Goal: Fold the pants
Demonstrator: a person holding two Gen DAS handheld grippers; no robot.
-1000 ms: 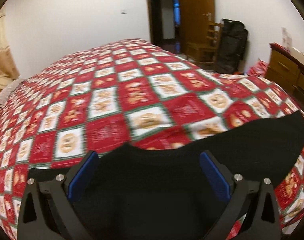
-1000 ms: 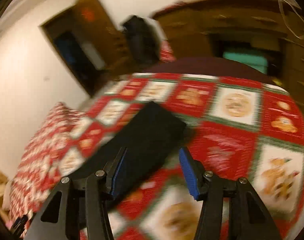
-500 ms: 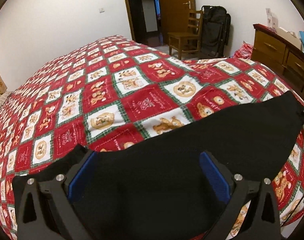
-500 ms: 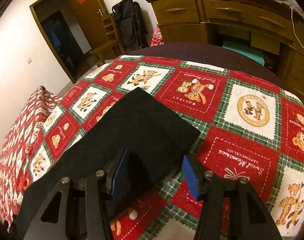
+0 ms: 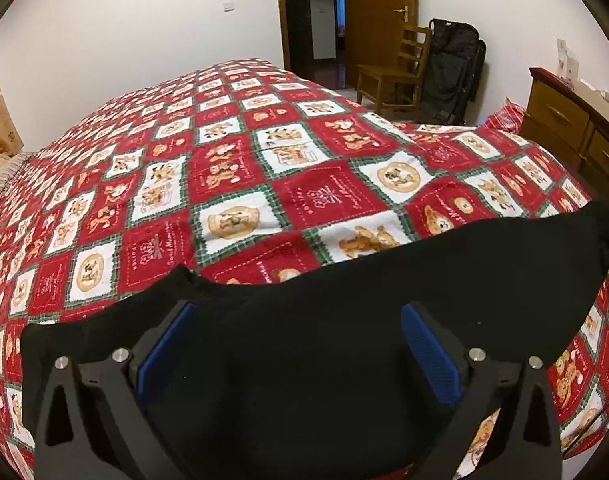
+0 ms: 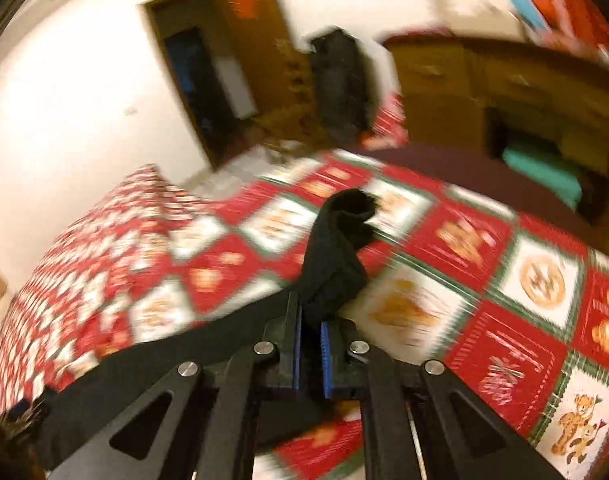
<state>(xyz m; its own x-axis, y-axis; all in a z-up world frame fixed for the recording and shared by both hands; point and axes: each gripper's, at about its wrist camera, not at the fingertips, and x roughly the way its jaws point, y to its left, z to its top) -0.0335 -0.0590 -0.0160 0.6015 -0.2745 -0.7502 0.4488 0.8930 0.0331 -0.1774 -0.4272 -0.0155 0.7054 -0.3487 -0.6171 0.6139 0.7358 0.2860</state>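
while right tongs (image 6: 310, 334) pinch pants (image 6: 332, 264)

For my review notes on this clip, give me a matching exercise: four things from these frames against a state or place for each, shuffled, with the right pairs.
Things:
1. left hand-held gripper
2. right hand-held gripper
3. chair
4. pants

States or places:
A. by the doorway
B. black, lying on the quilt
C. jaws apart over cloth
D. pinching a bunched end of cloth

Pairs: 1-C, 2-D, 3-A, 4-B
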